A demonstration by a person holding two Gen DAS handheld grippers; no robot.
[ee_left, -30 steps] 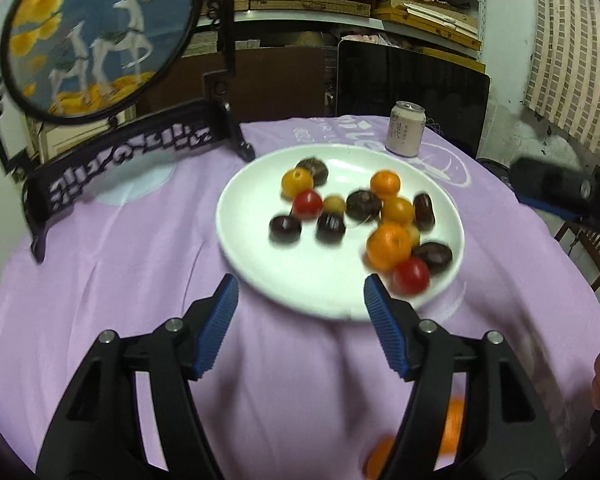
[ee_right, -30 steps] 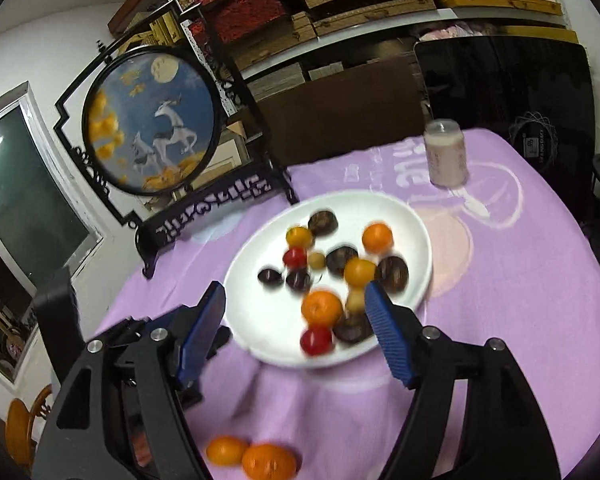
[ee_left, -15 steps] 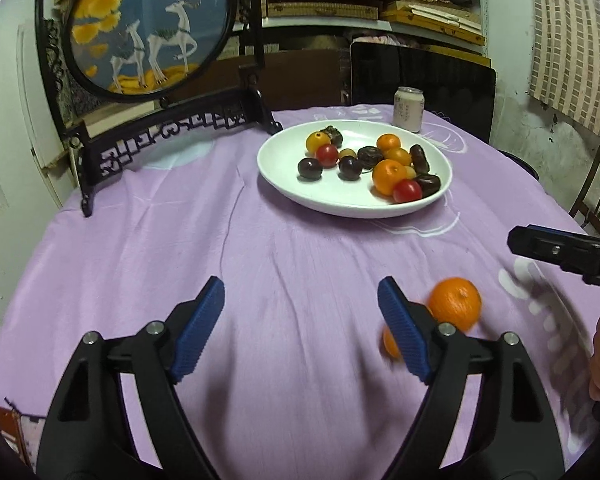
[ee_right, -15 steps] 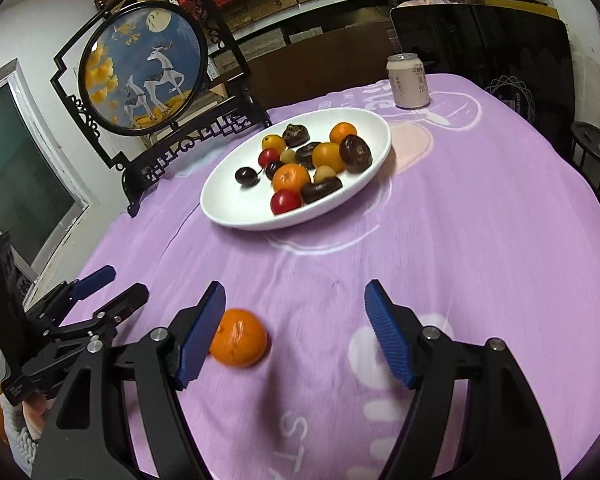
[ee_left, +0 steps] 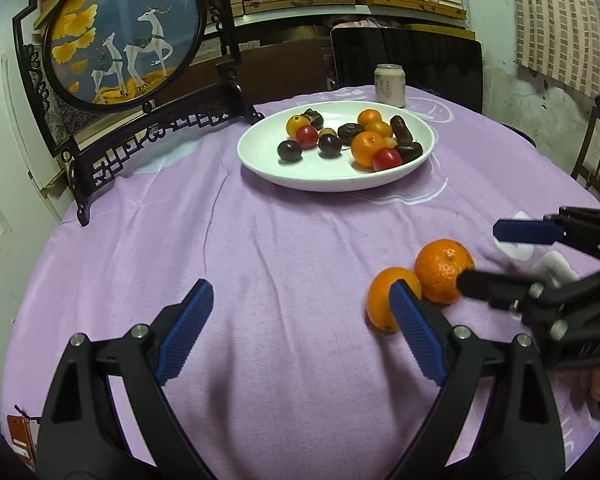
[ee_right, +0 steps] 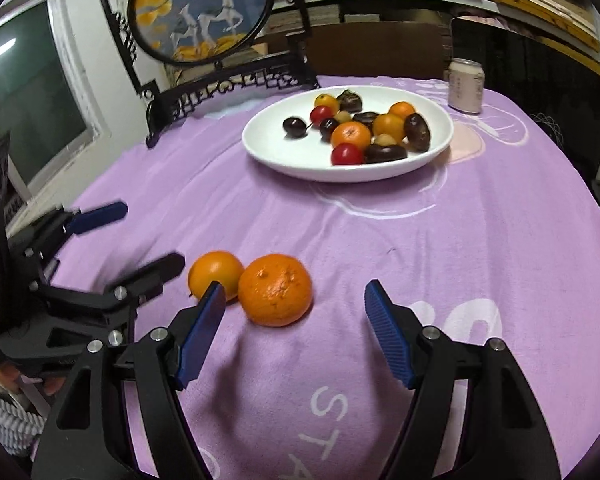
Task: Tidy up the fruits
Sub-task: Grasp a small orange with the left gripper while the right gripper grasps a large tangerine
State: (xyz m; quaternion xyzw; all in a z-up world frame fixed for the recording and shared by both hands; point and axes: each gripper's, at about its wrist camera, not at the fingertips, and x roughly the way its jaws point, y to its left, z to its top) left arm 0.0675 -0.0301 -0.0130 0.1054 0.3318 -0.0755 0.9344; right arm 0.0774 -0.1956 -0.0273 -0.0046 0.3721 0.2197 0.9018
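Your left tool (ee_left: 300, 328): jaws spread wide, nothing between, low over purple table (ee_left: 284, 240). Its right pad overlaps smooth orange (ee_left: 384, 292) in left view; contact unclear. Your right tool (ee_right: 296, 324): jaws spread wide, holding nothing; dimpled orange (ee_right: 275, 289) sits just ahead, nearer its left pad. Two oranges touching. Right view shows gap between left tool's black finger tip and smooth orange; left view hides it. Beyond: white plate (ee_left: 300, 174) with mixed fruit, can (ee_left: 389, 85) behind, deer screen (ee_left: 124, 32) far left.
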